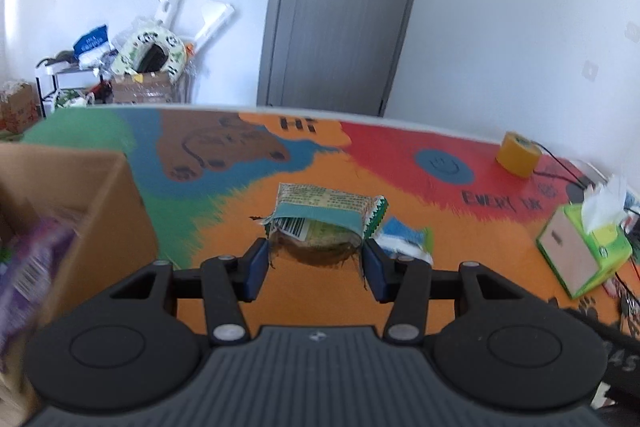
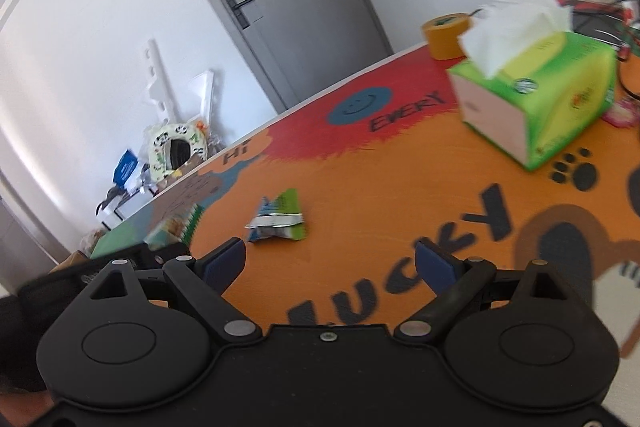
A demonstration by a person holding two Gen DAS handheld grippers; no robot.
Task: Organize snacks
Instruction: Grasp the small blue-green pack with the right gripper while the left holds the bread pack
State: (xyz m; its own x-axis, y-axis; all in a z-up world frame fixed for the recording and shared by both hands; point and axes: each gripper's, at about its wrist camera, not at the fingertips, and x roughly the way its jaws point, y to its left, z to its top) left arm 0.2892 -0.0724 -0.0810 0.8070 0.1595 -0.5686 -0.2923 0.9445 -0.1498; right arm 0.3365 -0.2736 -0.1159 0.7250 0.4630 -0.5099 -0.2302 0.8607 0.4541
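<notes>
Left gripper (image 1: 316,267) clamped on green snack packet (image 1: 328,215), pads pressed against both sides, packet raised off table (image 1: 248,227). Cardboard box (image 1: 92,195) seen at table's left edge, purple packet (image 1: 28,267) inside, blurred. Right gripper (image 2: 330,259) held with jaws wide apart, nothing between them. Blue-green snack packet (image 2: 278,223) lying flat mid-table, ahead of right jaws. Tissue box (image 2: 536,99) and yellow tape roll (image 2: 446,35) placed near far right edge.
</notes>
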